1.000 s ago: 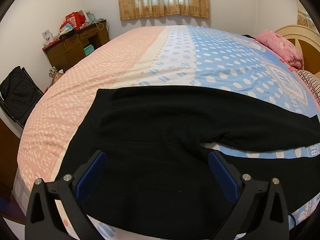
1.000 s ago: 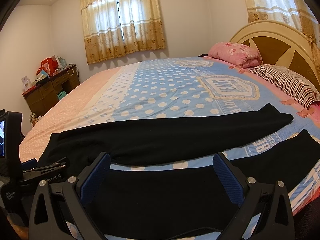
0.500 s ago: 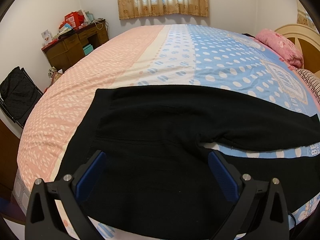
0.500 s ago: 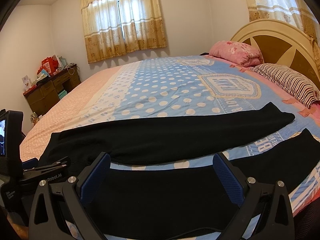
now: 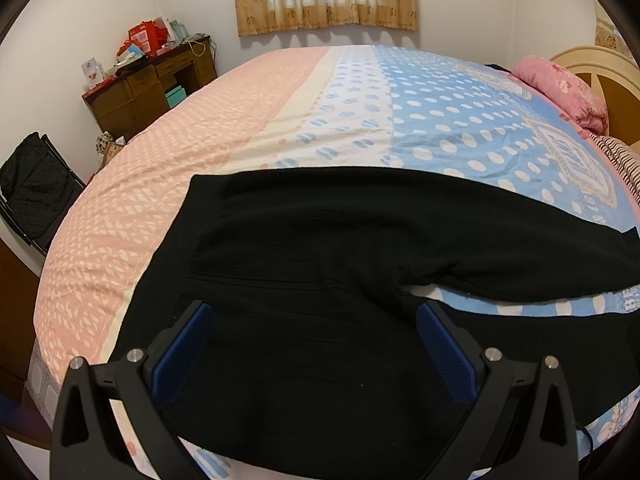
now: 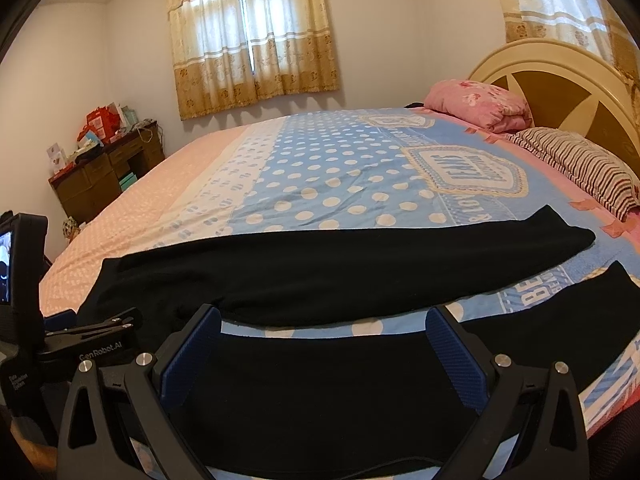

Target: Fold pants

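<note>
Black pants (image 5: 320, 264) lie spread flat on the bed, waist to the left, both legs running right with a strip of blue sheet between them. My left gripper (image 5: 314, 320) is open and empty, just above the waist and crotch area near the bed's front edge. In the right wrist view the pants (image 6: 360, 268) show both legs, with the hems at the right. My right gripper (image 6: 322, 322) is open and empty above the near leg. The left gripper's body (image 6: 92, 344) shows at the left edge of that view.
The bed (image 5: 280, 120) has a pink, white and blue dotted cover. A pink pillow (image 6: 480, 104), a striped pillow (image 6: 580, 164) and a headboard (image 6: 560, 76) are at the right. A wooden desk (image 5: 148, 88) and a black folding chair (image 5: 32, 188) stand at the left.
Both grippers have tilted or lowered slightly, so the pants sit a little lower in view. The pants have not moved.
</note>
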`<control>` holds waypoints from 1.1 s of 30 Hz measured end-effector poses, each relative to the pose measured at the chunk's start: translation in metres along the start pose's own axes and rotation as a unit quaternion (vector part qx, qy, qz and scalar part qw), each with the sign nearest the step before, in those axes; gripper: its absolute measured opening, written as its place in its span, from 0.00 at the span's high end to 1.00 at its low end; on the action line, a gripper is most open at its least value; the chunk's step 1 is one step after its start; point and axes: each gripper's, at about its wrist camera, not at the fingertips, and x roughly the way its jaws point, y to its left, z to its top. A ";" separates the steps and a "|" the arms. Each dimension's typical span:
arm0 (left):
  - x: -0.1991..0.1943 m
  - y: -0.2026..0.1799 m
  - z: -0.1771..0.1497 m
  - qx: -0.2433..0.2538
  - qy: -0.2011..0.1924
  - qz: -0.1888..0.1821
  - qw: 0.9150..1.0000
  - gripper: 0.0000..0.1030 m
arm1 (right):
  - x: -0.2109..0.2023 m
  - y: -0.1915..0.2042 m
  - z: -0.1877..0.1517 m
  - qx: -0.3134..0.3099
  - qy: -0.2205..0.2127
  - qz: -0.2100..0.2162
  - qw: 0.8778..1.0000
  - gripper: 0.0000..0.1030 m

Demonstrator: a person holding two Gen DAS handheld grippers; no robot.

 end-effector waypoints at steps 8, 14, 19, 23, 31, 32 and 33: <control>0.023 0.025 0.013 0.002 0.027 0.033 0.999 0.00 | 0.048 0.000 0.037 -0.086 0.048 0.042 0.994 0.01; 0.039 0.049 0.041 -0.025 0.019 0.051 0.998 0.00 | 0.133 0.037 0.090 -0.199 0.085 0.103 0.971 0.02; 0.060 0.058 0.050 -0.039 0.033 0.060 0.997 0.00 | 0.204 0.063 0.097 -0.230 0.131 0.142 0.954 0.18; 0.082 0.061 0.045 -0.056 0.057 0.050 0.995 0.00 | 0.247 0.083 0.087 -0.262 0.158 0.143 0.941 0.22; 0.110 0.062 0.039 -0.061 0.075 0.051 0.994 0.00 | 0.267 0.079 0.079 -0.246 0.185 0.200 0.930 0.49; 0.113 0.062 0.039 -0.060 0.077 0.054 0.994 0.00 | 0.265 0.081 0.079 -0.250 0.185 0.203 0.928 0.64; 0.114 0.061 0.038 -0.056 0.076 0.058 0.994 0.00 | 0.263 0.084 0.079 -0.254 0.187 0.208 0.926 0.82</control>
